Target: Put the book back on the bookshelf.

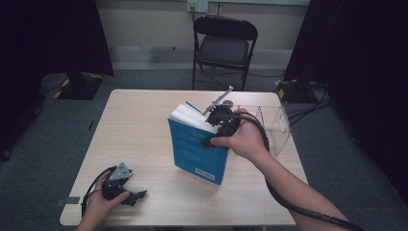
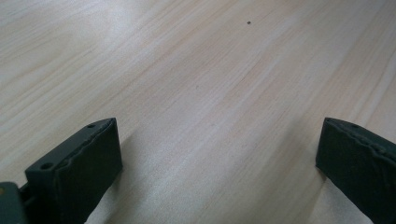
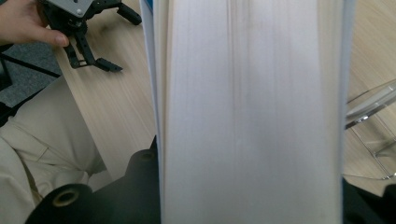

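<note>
A pale wooden table (image 1: pixel 144 139) with a light grain stands on grey carpet (image 1: pixel 43 144). A clear plastic box (image 1: pixel 272 122) sits at its far right corner. Near the front left edge the left gripper (image 1: pixel 137 196) rests low on the tabletop, with bare wood between its parted jaws. A blue book (image 1: pixel 199 151) stands upright near the middle, tilted, its lower edge down at the tabletop; whether it touches the wood is hard to tell.

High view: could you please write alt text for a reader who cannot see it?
The right gripper clamps a thick blue book, held upright over a light wooden table. The left gripper rests open near the table's front left corner; a clear plastic bin stands behind the book.
</note>
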`<act>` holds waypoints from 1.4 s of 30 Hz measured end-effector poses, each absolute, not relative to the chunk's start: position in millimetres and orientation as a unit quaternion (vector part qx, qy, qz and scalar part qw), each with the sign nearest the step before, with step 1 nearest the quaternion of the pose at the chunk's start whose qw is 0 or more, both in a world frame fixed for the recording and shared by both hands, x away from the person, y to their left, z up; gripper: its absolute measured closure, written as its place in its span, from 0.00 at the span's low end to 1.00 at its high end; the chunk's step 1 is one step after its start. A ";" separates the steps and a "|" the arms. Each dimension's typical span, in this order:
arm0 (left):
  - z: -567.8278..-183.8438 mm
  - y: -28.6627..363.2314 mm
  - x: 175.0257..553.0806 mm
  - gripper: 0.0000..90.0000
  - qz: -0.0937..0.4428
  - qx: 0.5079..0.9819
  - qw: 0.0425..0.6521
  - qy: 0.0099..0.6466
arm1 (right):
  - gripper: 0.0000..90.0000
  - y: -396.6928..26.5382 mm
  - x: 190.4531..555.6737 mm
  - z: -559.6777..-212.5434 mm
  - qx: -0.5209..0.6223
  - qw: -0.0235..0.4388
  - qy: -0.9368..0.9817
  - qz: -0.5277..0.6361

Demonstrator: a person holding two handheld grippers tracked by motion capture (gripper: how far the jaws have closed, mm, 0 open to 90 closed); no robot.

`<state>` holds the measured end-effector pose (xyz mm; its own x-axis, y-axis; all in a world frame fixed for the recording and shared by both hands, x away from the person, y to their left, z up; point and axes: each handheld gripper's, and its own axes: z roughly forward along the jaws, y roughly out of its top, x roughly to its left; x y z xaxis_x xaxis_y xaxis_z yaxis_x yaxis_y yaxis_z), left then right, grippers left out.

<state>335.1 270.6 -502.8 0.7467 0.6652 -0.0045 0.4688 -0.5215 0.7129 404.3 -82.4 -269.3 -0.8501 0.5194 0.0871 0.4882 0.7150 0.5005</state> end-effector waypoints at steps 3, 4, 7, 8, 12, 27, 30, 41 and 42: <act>-502.8 270.6 335.1 0.00 0.136 0.862 0.362 0.329 | 0.69 -87.7 402.2 -267.3 0.277 0.033 0.924 0.261; -502.8 270.6 335.0 0.00 0.136 0.862 0.362 0.329 | 0.69 -89.3 401.5 -266.7 0.275 0.034 0.925 0.260; -502.8 270.6 335.0 0.00 0.136 0.861 0.362 0.329 | 0.69 -96.8 400.4 -265.7 0.282 0.032 0.923 0.260; -502.8 270.6 335.0 0.00 0.136 0.861 0.362 0.329 | 0.68 -98.6 400.2 -265.8 0.281 0.032 0.923 0.260; -502.8 270.6 335.1 0.00 0.136 0.862 0.362 0.329 | 0.69 -103.2 398.2 -264.5 0.282 0.033 0.924 0.257; -502.8 270.7 335.1 0.00 0.136 0.862 0.362 0.329 | 0.69 -136.6 393.9 -258.6 0.303 0.039 0.916 0.258; -502.8 270.6 335.1 0.00 0.136 0.862 0.362 0.329 | 0.69 -140.6 393.4 -258.3 0.309 0.038 0.914 0.258; -502.8 270.6 335.1 0.00 0.136 0.862 0.362 0.329 | 0.69 -162.8 389.2 -256.9 0.326 0.043 0.909 0.256; -502.8 270.6 335.1 0.00 0.136 0.862 0.362 0.329 | 0.69 -164.5 389.0 -256.7 0.324 0.042 0.910 0.256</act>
